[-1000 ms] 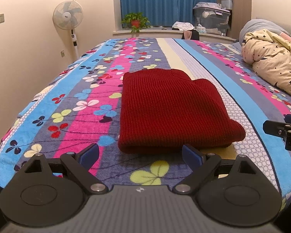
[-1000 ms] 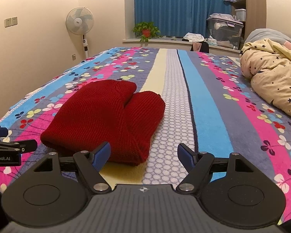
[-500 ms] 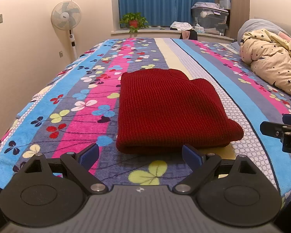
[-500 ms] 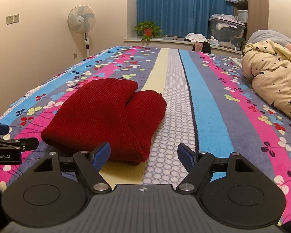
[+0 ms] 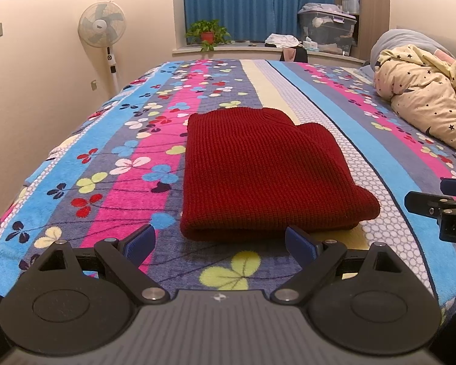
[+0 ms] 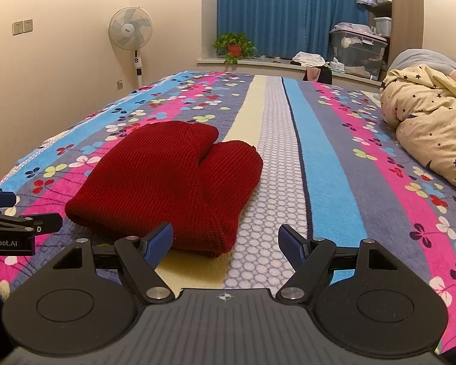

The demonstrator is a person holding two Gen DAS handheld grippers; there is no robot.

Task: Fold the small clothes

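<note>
A dark red knitted garment [image 5: 264,173] lies folded into a thick rectangle on the striped, flowered bedspread [image 5: 106,164]. My left gripper [image 5: 220,243] hovers open just short of its near edge, with nothing between the blue pads. In the right wrist view the same red garment [image 6: 167,182] lies ahead and to the left. My right gripper [image 6: 226,241] is open and empty, near the fold's right corner. Each gripper shows at the edge of the other's view: right gripper [image 5: 440,210], left gripper [image 6: 12,225].
A cream quilt with stars [image 5: 425,109] is bunched at the right of the bed. Beyond the far end stand a pedestal fan [image 5: 103,30], a potted plant [image 5: 208,33] on the window ledge, blue curtains and storage boxes [image 5: 328,30]. A wall runs along the bed's left side.
Both grippers have drawn slightly back and up from the red garment, staying open. The garment has not moved.
</note>
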